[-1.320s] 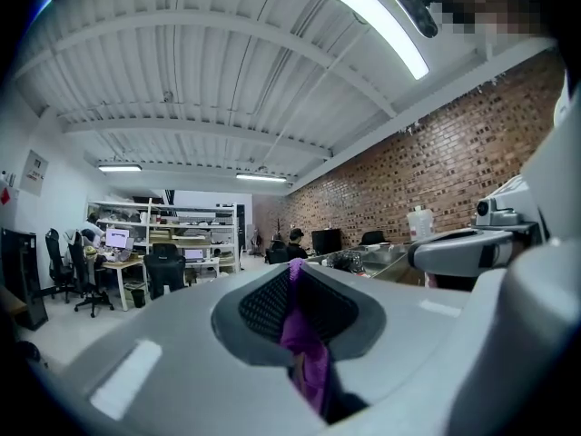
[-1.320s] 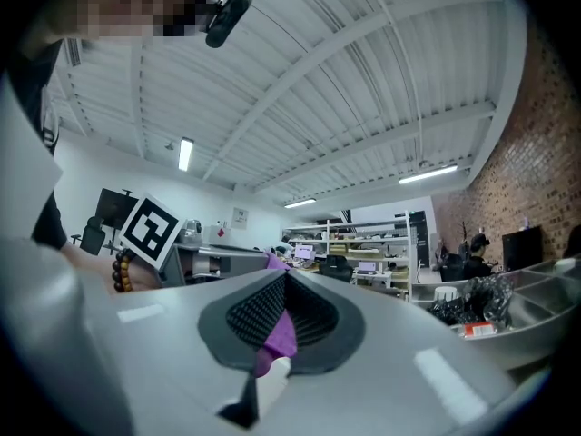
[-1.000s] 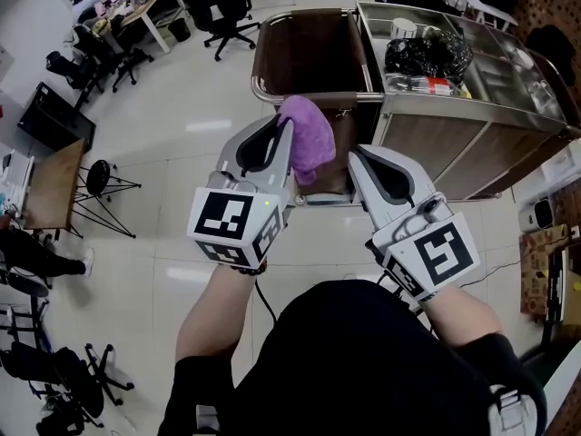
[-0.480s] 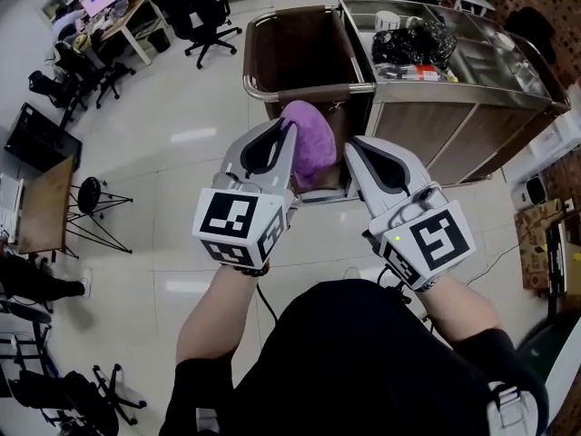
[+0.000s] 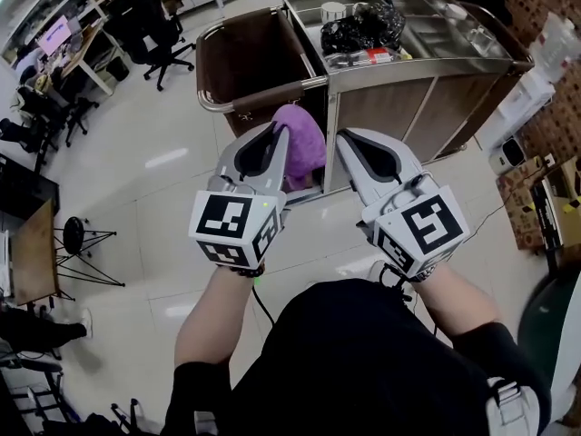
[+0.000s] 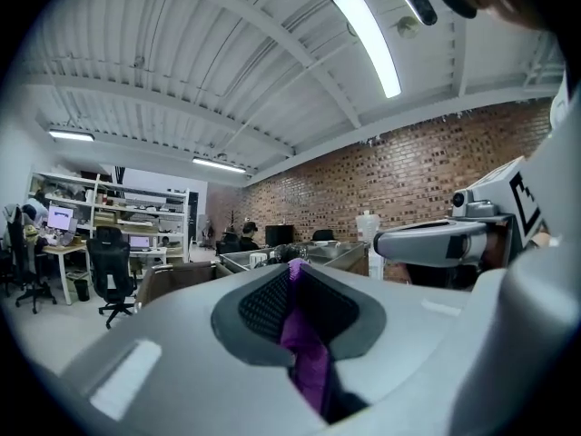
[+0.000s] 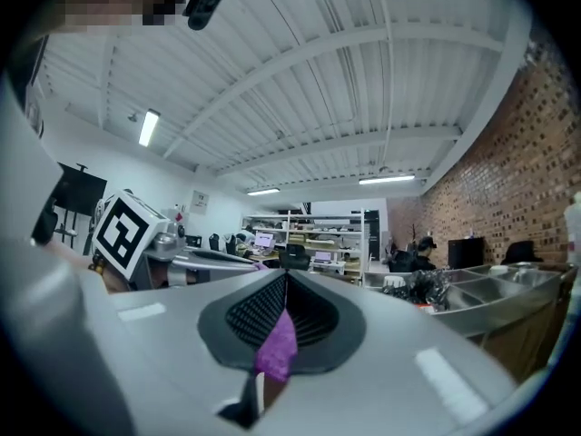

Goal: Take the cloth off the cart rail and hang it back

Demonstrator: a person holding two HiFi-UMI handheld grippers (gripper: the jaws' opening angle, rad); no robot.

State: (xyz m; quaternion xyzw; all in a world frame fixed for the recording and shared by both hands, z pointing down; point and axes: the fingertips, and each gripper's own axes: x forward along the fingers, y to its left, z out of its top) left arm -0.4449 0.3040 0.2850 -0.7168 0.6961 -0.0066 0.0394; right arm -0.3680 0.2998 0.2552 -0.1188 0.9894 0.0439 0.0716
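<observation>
A purple cloth hangs bunched between my two grippers, just in front of the cart's curved handle rail; I cannot tell whether it touches the rail. My left gripper is shut on the cloth's left side, and purple fabric shows pinched between its jaws. The right gripper is shut on the cloth's right side, with a purple fold caught between its pads. Both grippers point roughly level toward the cart.
The steel cart top carries a black plastic bag, a white cup and small items. A brown bag bin hangs behind the rail. Office chairs and desks stand at the far left; boxes lie at the right.
Both grippers, still gripping the cloth, have shifted a little nearer the cart. The view has swung, so the cart now sits further up and left in the picture.
</observation>
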